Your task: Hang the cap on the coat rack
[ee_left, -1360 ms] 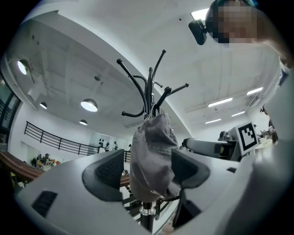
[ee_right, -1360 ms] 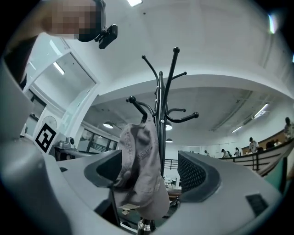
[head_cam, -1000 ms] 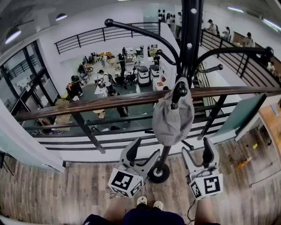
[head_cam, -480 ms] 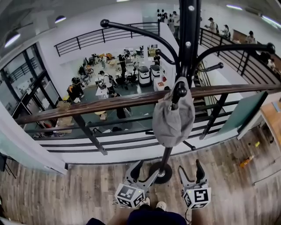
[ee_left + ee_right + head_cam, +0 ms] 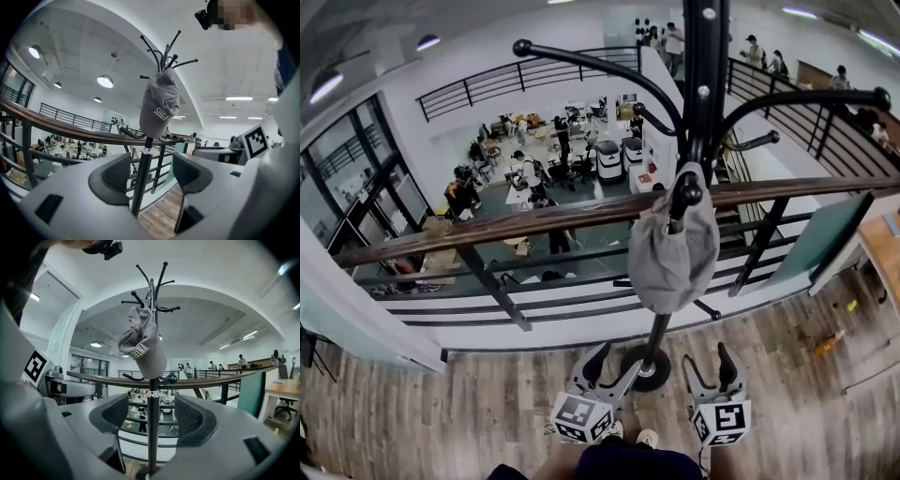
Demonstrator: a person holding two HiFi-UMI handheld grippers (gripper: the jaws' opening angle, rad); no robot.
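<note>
The left gripper (image 5: 150, 176) is held low in the bottom middle of the head view. Its jaws are closing, and nothing is caught between them: only the far pole of the coat rack (image 5: 705, 94) is framed in the gap. The right gripper (image 5: 150, 416) is held just beside it, toward the lower right, released, with its jaws standing apart and nothing gripped. A marker cube (image 5: 581, 418) is carried at the near end of the left gripper, and a second marker cube (image 5: 721, 422) at the near end of the right one. A pair of light shoes (image 5: 624, 435) is seen at the bottom edge between the cubes, set on the wooden floor (image 5: 441, 412).

Just beyond the jaw tips, the round base (image 5: 644, 369) of the rack is planted on the floor. Higher up, in the middle of the frame, the grey cap (image 5: 670, 253) is hung on a knobbed hook (image 5: 685, 192) of the rack, well apart from both grippers. White lettering is shown on the cap in both gripper views. Further hooks are spread from the pole toward the upper left and upper right.

Behind the rack, a wooden handrail (image 5: 534, 220) on black bars is run across the frame. A small orange object (image 5: 825, 345) is left on the floor at the right. Beyond the rail, in the upper left, a lower hall with desks and several people (image 5: 525, 169) is seen.
</note>
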